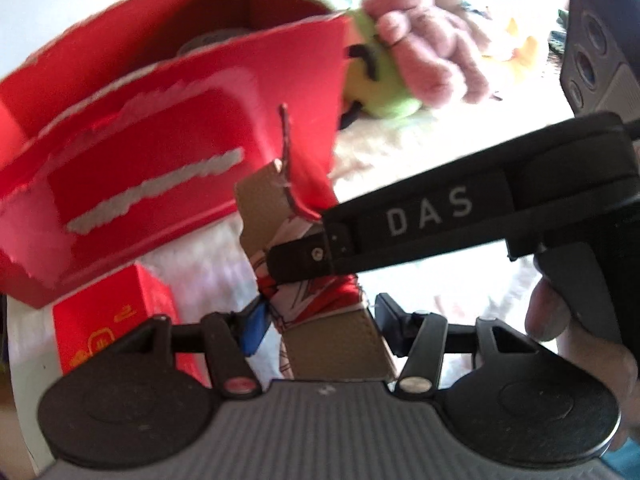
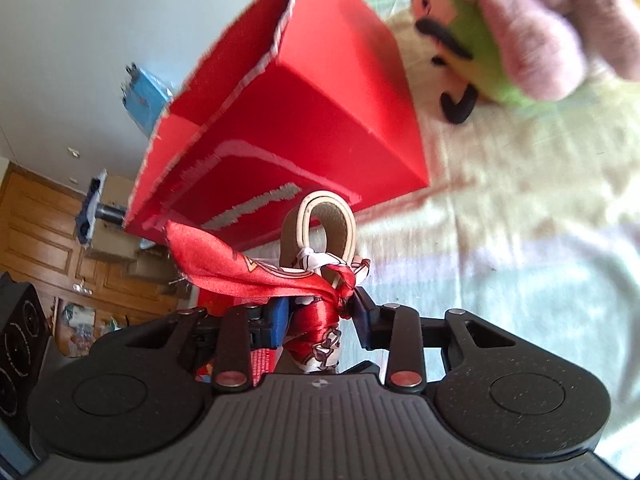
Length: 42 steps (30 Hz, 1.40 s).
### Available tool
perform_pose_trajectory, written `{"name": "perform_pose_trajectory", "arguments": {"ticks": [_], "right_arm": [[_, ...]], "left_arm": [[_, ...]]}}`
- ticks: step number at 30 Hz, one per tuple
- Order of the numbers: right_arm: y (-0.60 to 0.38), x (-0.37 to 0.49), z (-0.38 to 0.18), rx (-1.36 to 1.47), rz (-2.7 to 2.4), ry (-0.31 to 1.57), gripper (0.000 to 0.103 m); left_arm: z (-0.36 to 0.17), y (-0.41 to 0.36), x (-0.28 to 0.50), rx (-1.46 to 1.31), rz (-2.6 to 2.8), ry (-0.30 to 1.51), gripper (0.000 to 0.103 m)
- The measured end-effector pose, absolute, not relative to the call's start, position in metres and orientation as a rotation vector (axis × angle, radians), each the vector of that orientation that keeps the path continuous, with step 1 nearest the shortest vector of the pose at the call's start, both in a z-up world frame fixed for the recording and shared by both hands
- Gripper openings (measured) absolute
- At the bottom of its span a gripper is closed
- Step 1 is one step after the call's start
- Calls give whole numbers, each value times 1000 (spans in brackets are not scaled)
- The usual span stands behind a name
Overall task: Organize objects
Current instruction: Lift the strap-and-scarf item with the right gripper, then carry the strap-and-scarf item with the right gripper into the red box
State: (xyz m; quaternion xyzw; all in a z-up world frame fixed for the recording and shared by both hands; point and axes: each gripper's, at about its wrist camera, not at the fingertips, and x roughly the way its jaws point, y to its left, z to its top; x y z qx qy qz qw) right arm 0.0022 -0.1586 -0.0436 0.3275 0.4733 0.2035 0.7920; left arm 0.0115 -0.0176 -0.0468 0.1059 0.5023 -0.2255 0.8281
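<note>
A tan leather strap (image 1: 336, 340) with a red and white patterned scarf (image 1: 316, 296) tied round it sits between the fingers of my left gripper (image 1: 320, 320), which is shut on it. My right gripper (image 1: 304, 256) comes in from the right and is shut on the same scarf. In the right wrist view the strap's loop (image 2: 324, 220) stands up between the fingers of my right gripper (image 2: 320, 316), with the scarf (image 2: 256, 268) fanning left. An open red cardboard box (image 1: 168, 120) stands just behind; it also shows in the right wrist view (image 2: 300, 112).
A green and pink plush toy (image 1: 404, 60) lies behind the box on a pale bedsheet (image 2: 520, 240); it also shows in the right wrist view (image 2: 520, 28). A small red carton (image 1: 108, 328) sits at the left. Wooden cabinets (image 2: 44, 224) and a speaker (image 2: 20, 344) are far left.
</note>
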Motion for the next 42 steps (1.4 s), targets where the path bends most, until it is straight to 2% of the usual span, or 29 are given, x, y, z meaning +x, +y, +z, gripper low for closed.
{"name": "perform_pose_trajectory", "arguments": {"ticks": [14, 25, 33, 42], "right_arm": [[-200, -40, 16, 791, 398, 648, 35], [-161, 24, 61, 725, 479, 508, 35], [-107, 95, 66, 660, 533, 554, 35], [-58, 163, 29, 624, 521, 799, 35]], "left_arm": [[23, -55, -12, 316, -690, 763, 56], [78, -26, 20, 317, -648, 557, 53], [94, 32, 70, 248, -527, 546, 53], [54, 78, 127, 141, -442, 694, 51]]}}
